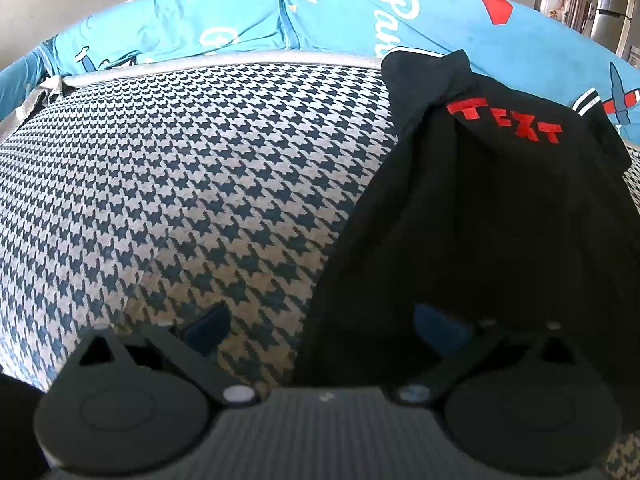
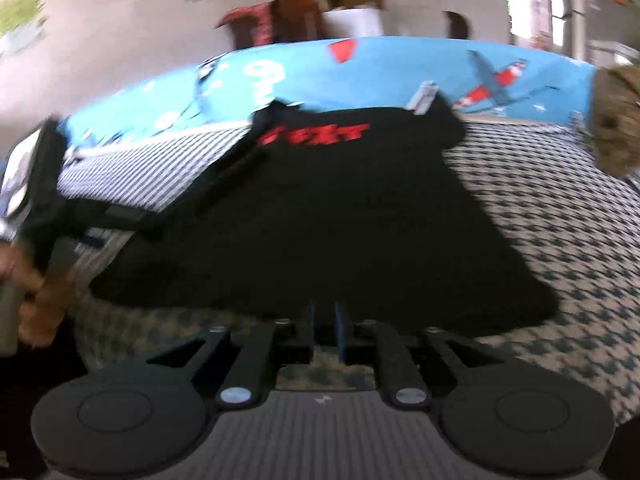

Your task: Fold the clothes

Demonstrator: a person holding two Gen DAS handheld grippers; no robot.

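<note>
A home bedroom, by the look of it: a bed with a houndstooth cover point(image 1: 192, 184) and a bright blue cartoon-print sheet point(image 1: 340, 16) (planes, stars, script lettering). Beyond it stand plain walls, a wooden chair point(image 2: 288, 20) and a doorway.

Both grippers, left gripper point(image 1: 324, 326) and right gripper point(image 2: 325, 330), are black with round discs, silver screws, blue-padded fingers and grey ribbed bodies
</note>
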